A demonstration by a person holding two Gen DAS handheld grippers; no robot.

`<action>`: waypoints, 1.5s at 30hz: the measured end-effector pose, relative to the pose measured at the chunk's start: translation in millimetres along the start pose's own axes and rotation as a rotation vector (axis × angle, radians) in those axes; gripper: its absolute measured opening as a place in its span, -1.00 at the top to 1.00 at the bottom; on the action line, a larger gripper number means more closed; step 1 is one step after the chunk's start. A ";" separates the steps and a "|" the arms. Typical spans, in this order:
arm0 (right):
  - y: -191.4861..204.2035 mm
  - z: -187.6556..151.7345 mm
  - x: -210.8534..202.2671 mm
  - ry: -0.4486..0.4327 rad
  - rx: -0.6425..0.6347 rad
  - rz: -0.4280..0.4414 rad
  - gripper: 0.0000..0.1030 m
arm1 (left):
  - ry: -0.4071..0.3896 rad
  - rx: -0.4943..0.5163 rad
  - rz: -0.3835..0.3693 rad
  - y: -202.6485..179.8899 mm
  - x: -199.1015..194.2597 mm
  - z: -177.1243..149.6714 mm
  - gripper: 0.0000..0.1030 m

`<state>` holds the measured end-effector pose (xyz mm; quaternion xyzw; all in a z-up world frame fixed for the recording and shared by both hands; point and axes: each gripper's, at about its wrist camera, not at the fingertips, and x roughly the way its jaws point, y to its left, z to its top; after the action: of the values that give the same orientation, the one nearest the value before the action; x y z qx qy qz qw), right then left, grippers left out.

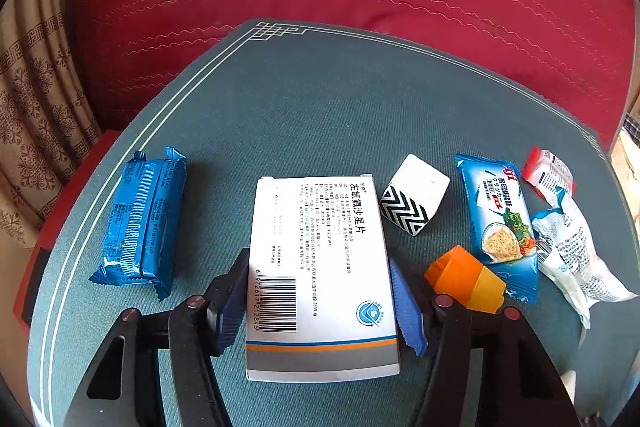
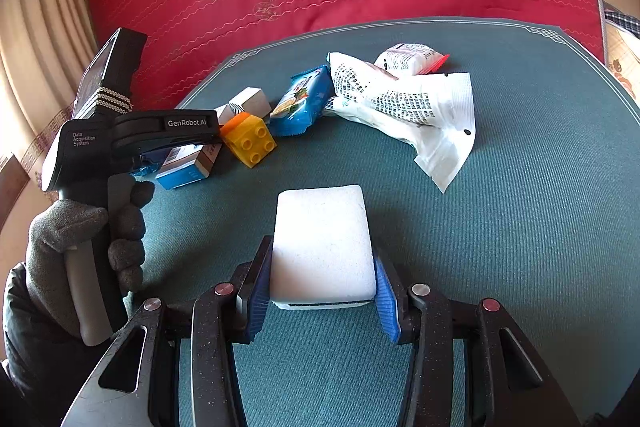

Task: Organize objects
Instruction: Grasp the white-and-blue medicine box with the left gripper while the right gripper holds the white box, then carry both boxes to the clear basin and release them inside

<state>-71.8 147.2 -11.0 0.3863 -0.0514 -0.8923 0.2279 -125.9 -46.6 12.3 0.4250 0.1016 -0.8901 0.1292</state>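
Left tool is gripping a white medicine box with barcode; right tool is clamping a white sponge on the green worktop.

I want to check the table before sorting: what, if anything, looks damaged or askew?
The white plastic wrapper near the far right looks crumpled and flattened, draped over another white packet. The orange toy brick sits tipped on an edge. Nothing looks spilled.

Two blue biscuit packs; one medicine box; two white packets; one orange brick; one zigzag-patterned cube; one white sponge.
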 end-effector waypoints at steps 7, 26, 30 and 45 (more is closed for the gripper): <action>-2.7 -0.6 -1.0 -0.009 0.010 -0.002 0.10 | -0.060 -0.014 -0.039 -2.3 -26.1 1.6 -0.29; -15.7 -10.5 -29.7 -0.061 0.041 -0.066 0.10 | -0.131 0.147 -0.242 -57.0 -72.8 -22.6 -0.30; -20.7 -8.0 -44.6 -0.075 0.033 -0.097 0.10 | -0.127 0.154 -0.258 -60.8 -74.0 -23.8 -0.30; -86.3 -25.7 -151.3 -0.182 0.134 -0.304 0.10 | -0.120 0.218 -0.317 -79.4 -82.2 -39.7 -0.30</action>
<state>5.3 293.7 48.8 0.3218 -0.0722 -0.9422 0.0588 -72.2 51.8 57.8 0.3616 0.0626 -0.9287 -0.0532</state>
